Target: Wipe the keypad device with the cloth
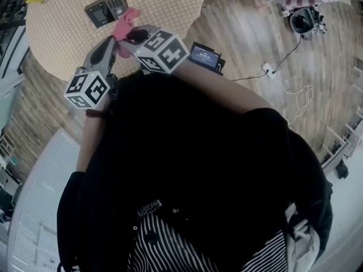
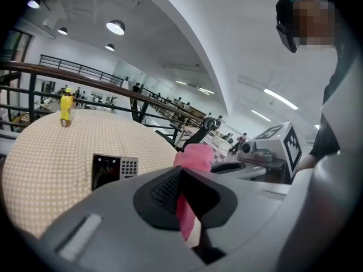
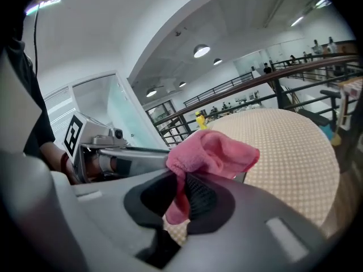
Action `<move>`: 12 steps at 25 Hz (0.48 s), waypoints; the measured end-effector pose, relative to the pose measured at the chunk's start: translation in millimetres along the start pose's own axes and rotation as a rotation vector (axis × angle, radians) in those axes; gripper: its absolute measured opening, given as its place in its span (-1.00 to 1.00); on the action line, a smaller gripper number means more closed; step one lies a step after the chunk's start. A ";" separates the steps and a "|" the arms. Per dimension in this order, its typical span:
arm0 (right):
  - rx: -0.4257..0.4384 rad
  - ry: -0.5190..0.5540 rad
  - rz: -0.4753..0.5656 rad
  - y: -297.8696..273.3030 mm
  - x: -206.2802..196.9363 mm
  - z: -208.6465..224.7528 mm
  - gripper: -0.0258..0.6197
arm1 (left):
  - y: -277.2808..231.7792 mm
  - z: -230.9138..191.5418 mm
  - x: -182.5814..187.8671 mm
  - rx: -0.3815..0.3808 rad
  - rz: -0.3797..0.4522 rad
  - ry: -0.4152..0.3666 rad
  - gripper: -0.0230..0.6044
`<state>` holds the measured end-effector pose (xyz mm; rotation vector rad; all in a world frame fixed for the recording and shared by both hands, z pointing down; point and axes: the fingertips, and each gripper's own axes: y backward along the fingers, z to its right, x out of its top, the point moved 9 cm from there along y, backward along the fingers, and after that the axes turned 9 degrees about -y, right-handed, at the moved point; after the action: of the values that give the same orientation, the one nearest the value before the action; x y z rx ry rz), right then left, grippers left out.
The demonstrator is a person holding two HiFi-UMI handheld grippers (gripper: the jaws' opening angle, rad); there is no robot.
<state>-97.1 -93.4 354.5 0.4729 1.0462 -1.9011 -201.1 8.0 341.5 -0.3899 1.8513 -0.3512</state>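
The left hand-held gripper (image 2: 182,197) and right hand-held gripper (image 3: 180,196) are both clamped on the pink cloth (image 3: 212,152), held above the worktop (image 1: 164,4). The keypad device (image 1: 106,8) lies flat just beyond the cloth and slightly left, its long side running crosswise. The left hand-held gripper looks nearer.

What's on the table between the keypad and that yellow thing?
Nothing: only bare dotted tablecloth lies between the keypad and the yellow object, clearest in the left gripper view.

Big indoor hall: railing (image 2: 34,71), ceiling lamps (image 2: 115,26)
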 end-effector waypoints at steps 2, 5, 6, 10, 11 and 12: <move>-0.034 -0.024 0.010 9.7 3.6 11.1 -0.78 | -17.4 2.9 5.7 -0.045 -0.006 -0.024 -0.92; -0.084 -0.036 0.023 18.8 8.0 10.1 -0.78 | -25.0 5.1 13.4 -0.109 -0.010 -0.070 -0.92; -0.101 -0.036 0.027 19.8 9.1 7.8 -0.78 | -25.2 4.5 15.5 -0.128 -0.011 -0.084 -0.92; -0.141 -0.055 0.032 2.7 12.8 -0.2 -0.78 | -20.8 -16.5 16.1 -0.176 -0.020 -0.088 -0.92; -0.144 -0.064 0.031 -8.0 14.3 -3.3 -0.78 | -17.5 -27.8 15.0 -0.182 -0.021 -0.076 -0.92; -0.148 -0.071 0.030 -19.3 16.5 -6.8 -0.78 | -13.6 -39.9 14.1 -0.185 -0.019 -0.059 -0.92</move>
<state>-122.7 -91.7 348.9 0.3319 1.1180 -1.7862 -241.9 -8.5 347.3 -0.5390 1.8291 -0.1789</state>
